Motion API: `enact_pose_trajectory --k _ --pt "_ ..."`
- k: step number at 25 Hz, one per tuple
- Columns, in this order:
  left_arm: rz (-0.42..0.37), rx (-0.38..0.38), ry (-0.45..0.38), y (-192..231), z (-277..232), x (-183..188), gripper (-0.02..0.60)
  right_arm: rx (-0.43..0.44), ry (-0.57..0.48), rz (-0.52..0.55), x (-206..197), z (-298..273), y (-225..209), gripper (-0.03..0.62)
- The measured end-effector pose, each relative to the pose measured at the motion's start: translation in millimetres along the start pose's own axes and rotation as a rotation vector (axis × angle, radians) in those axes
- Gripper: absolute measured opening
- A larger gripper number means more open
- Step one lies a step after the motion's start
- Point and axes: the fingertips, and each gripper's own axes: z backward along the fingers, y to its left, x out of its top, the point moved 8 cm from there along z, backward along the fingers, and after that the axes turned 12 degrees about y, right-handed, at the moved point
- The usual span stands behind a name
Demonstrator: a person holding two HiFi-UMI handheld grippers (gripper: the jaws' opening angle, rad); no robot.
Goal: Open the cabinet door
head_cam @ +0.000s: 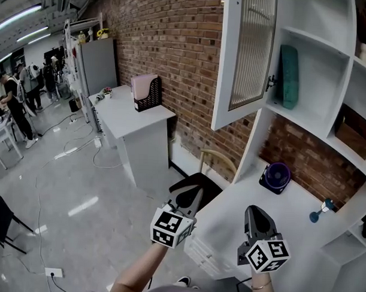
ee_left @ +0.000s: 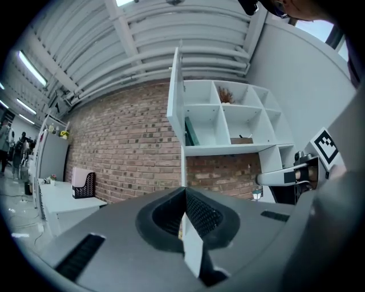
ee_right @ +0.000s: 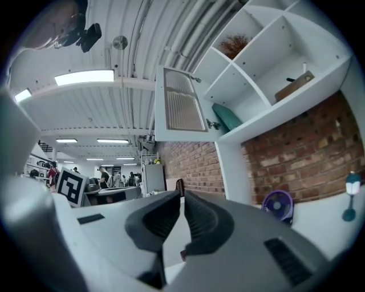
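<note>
The cabinet door [head_cam: 245, 61] runs past the head view's top edge — the shelf unit [head_cam: 317, 75] is cut at right; distant people [head_cam: 13, 103], too small to tell.

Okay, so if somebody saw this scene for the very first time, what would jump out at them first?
The white cabinet door with ribbed glass stands swung open at the upper right, against a red brick wall. Low in the foreground are the left tongs, shut, and the right tongs, closing on nothing, each bearing a marker cube. A purple fan sits on the white desk beneath the shelves.
</note>
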Motion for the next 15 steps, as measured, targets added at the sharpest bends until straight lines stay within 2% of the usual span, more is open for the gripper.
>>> enact_pose_trajectory --k 6,15 --pt "0.045 0.006 0.033 -1.8 5.2 -17.9 0.002 -0.036 0.04 -0.002 -21.0 10.5 -4.3 0.003" --pt "0.072 -0.008 0.065 -16.0 6.3 -32.6 0.002 -0.054 0.081 -0.029 -41.1 20.4 -5.6 0.003"
